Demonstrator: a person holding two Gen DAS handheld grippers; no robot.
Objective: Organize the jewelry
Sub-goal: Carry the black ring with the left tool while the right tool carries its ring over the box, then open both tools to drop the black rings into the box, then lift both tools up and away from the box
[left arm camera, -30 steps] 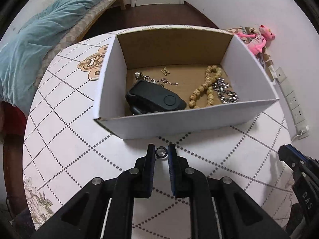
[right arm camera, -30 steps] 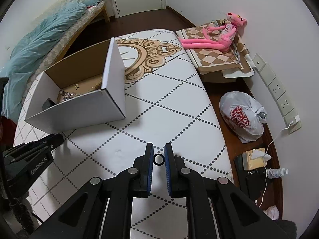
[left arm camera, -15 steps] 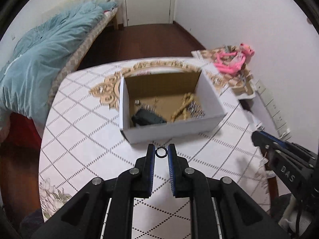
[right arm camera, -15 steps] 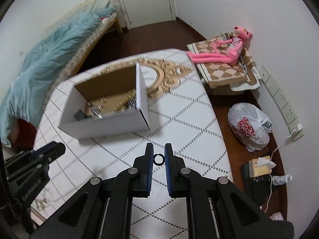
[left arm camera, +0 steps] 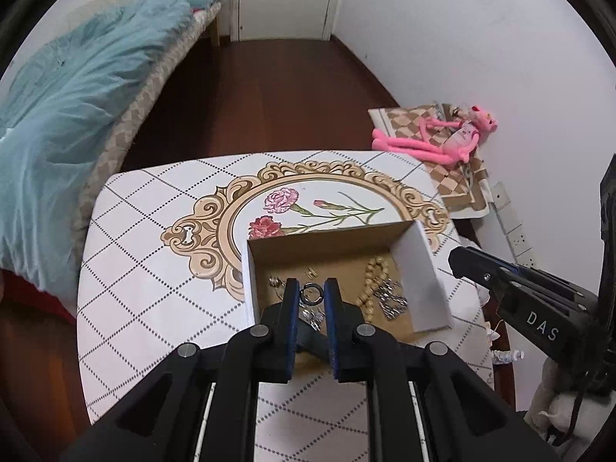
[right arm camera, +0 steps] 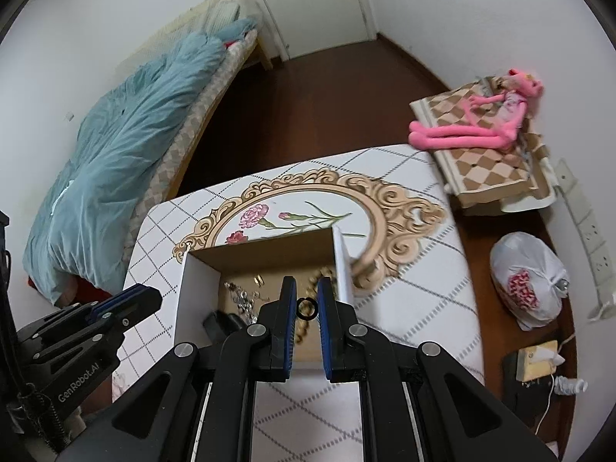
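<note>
Item 1: cardboard box (left arm camera: 417, 265), white outside, brown inside, open top, on table (left arm camera: 146, 269) w/ white diamond-dot cloth and floral medallion print; box sits at medallion's near edge.

Box contents (left wrist view):
- tan bead bracelet (left arm camera: 372, 281), right half of floor, running near-to-far.
- silver chain (left arm camera: 390, 300), just right of beads, touching them.
- small gold clasp-like piece (left arm camera: 310, 270), far centre.
- silver chain bits (left arm camera: 312, 313), left-centre, partly hidden behind gripper fingers.
- dark object, near-left corner, mostly hidden in this view; seen in right wrist view as black case (right arm camera: 223, 323) against near wall.

Item 2: left gripper (left arm camera: 312, 294), over box's near-left part, clenched on a silver ring (left arm camera: 312, 295) held upright between the blue pads.

Item 3: right gripper (right arm camera: 307, 306), over box's near-right part, clamped on a black ring (right arm camera: 307, 307) at fingertips; beads visible behind it.

Each gripper shows in the other's view: right one at right edge of left view, left one at lower left of right view.

Surroundings: bed w/ teal duvet (right arm camera: 115, 161) far left; pink plush toy (right arm camera: 481, 131) on checked cushion, far right; white plastic bag (right arm camera: 529, 281) on floor, right of table.
</note>
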